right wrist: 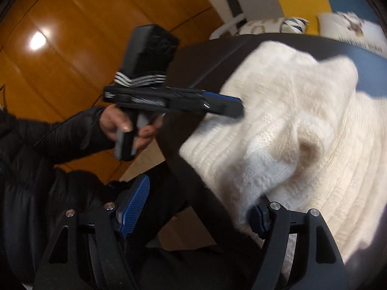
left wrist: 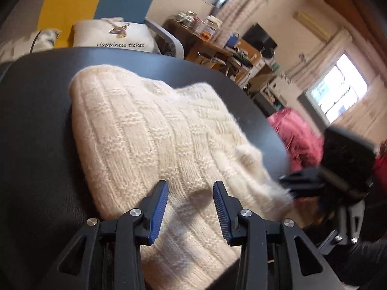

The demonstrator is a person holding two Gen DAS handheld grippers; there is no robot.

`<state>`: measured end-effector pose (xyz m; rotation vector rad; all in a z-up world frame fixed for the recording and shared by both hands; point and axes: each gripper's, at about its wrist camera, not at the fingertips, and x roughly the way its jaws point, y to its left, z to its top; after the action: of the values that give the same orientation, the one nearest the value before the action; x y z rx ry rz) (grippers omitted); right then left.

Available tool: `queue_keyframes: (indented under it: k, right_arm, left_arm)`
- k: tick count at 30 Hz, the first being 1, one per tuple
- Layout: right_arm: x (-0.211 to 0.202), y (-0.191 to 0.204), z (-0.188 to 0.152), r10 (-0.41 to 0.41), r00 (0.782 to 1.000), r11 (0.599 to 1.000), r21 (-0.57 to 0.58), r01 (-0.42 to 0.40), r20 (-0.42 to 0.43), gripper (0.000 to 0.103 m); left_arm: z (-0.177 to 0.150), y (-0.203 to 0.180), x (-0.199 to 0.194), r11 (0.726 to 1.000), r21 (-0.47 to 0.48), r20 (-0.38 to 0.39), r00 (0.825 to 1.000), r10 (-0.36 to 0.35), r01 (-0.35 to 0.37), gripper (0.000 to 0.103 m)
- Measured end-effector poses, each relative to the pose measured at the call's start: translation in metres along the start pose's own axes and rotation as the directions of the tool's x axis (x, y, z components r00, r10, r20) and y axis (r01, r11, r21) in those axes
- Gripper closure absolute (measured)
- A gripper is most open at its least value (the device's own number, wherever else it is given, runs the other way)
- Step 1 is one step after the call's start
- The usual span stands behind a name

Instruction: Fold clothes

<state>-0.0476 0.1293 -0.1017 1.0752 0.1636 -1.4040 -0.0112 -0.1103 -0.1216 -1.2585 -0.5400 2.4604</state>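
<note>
Cream knit sweater (left wrist: 154,130) lies folded on dark table (left wrist: 36,125), near its front edge. Left gripper (left wrist: 191,207) just above sweater, jaws spread, nothing pinched. Right gripper (right wrist: 200,207) at table's edge, jaws wide; one pad seems tucked under sweater's loose fold, blurred, not pinching.

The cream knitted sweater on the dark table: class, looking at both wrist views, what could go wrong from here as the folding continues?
1. The sweater hangs over the near edge of the table; a tug might slide it off.
2. A loose fold lies against one pad of the open right gripper; closing could snag it unintentionally.
3. The open left gripper hovers over the knit close to the right one; they could collide.
</note>
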Motion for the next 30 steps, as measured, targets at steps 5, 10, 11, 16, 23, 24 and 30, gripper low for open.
queue_keyframes:
  k: [5,10,11,16,23,24,30]
  right_arm:
    - [0.023,-0.002,-0.019,-0.248,0.957,0.968,-0.007,0.250,-0.153,0.025]
    - [0.018,0.016,-0.029,-0.401,0.911,0.916,-0.042,0.399,-0.096,0.024]
    - [0.018,0.017,-0.032,-0.425,0.900,0.905,-0.049,0.422,-0.098,0.024]
    - [-0.007,0.021,-0.049,-0.453,0.888,0.891,-0.018,0.453,-0.086,0.022]
    - [-0.052,0.000,-0.086,-0.480,0.876,0.855,0.201,0.478,-0.042,0.020]
    - [-0.057,-0.001,-0.090,-0.487,0.873,0.846,0.226,0.482,-0.039,0.020]
    - [-0.071,0.005,-0.093,-0.502,0.865,0.830,0.274,0.487,-0.018,0.020]
  left_arm:
    - [-0.003,-0.005,-0.006,0.998,0.054,-0.005,0.999,0.041,-0.041,0.064]
    - [-0.001,-0.011,-0.016,0.996,0.056,0.023,0.997,0.070,-0.071,0.064]
    - [0.001,-0.013,-0.019,0.995,0.059,0.034,0.996,0.080,-0.082,0.064]
    - [0.023,-0.030,-0.027,0.944,0.122,0.110,0.949,0.295,-0.308,0.064]
    - [0.037,-0.074,-0.033,0.773,0.218,0.235,0.801,0.551,-0.595,0.064]
    - [0.036,-0.078,-0.034,0.771,0.222,0.244,0.800,0.549,-0.597,0.064]
    - [0.026,-0.079,-0.044,0.776,0.227,0.234,0.807,0.543,-0.588,0.064]
